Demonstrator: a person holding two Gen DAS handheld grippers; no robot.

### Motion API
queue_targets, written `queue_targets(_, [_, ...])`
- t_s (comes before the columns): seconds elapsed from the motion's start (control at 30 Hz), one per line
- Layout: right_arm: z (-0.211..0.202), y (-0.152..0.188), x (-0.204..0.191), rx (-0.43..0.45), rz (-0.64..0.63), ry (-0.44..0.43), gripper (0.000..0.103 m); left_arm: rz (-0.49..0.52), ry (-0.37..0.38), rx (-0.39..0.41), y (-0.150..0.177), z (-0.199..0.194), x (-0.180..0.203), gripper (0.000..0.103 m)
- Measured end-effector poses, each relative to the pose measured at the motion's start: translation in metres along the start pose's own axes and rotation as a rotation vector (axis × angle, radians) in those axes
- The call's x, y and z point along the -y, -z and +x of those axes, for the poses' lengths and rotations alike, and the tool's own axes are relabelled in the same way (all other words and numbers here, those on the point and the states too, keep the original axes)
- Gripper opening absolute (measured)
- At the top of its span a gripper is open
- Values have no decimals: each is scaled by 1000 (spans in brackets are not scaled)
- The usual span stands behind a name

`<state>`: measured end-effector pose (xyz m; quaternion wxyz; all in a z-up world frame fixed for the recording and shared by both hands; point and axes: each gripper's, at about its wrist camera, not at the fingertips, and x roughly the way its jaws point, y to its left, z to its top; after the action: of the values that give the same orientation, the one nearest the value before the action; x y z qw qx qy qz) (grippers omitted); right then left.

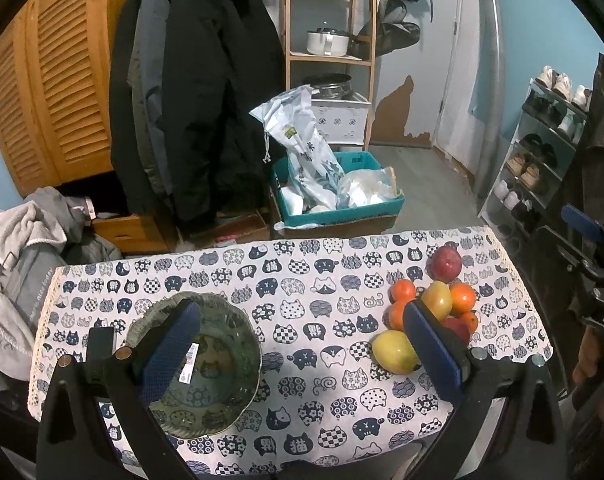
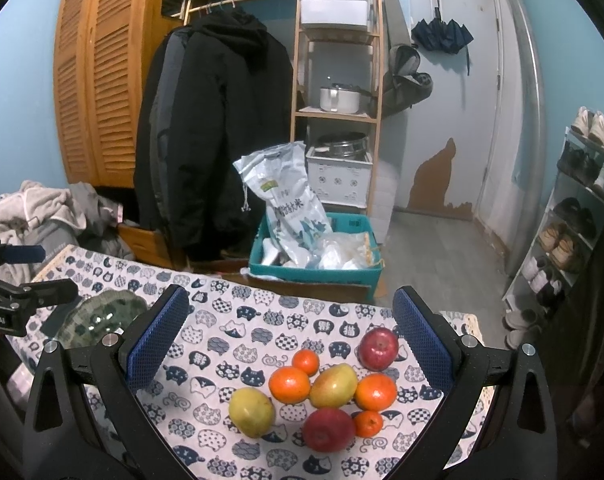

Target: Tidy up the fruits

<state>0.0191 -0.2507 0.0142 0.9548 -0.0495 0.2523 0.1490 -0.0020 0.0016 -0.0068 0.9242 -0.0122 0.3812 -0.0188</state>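
- We see our left gripper (image 1: 302,344) spread wide and holding nothing, its blue pads (image 1: 170,354) ribbed like fine mesh, above the table.
- Our right gripper (image 2: 290,340) is likewise spread wide and holds nothing, hovering over the fruit pile.
- The table wears a woven cloth (image 2: 238,320) printed with navy and white cat faces, with a pale lace-like edge.
- A glass bowl (image 1: 222,372) sits on the cloth's left part, green-tinted, round, with a scalloped rim and a white label stuck inside; the cat print shows through it. Nothing lies in it.
- The fruit lies in a loose cluster on the right part of the cloth, well apart from the bowl.
- We count eight fruits from the right wrist view: two red apples, four oranges, two yellow-green mangoes.
- The far apple (image 2: 379,349) is glossy and dark red; the near apple (image 2: 328,429) shades to orange.
- The large orange (image 2: 289,385) and the right orange (image 2: 375,391) have dimpled skin; the two small oranges (image 2: 305,361) are rounder.
- The middle mango (image 2: 334,385) touches the oranges beside it; the outer mango (image 2: 251,411) lies just beside the cluster, smooth and oval.
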Motion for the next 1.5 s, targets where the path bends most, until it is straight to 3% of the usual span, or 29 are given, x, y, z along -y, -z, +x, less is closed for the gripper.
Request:
queue_targets(0.3, [5,4,5,-19,4,6,100,14,3,-16,2,10,5,102])
queue_targets(0.67, [25,19,26,-114,45,30,100,31,60,-131,12,49,20,102])
queue_targets(1.13, [93,82,57,-402,93,51,100,17,140,-396,51,134,48,102])
queue_targets(1.33, [122,115,65,-524,128,49,96,84,79,-418,67,161,63,102])
queue_targets(1.5, [143,140,67,-608,129,57,93,99,86,-431,71,175,72,102])
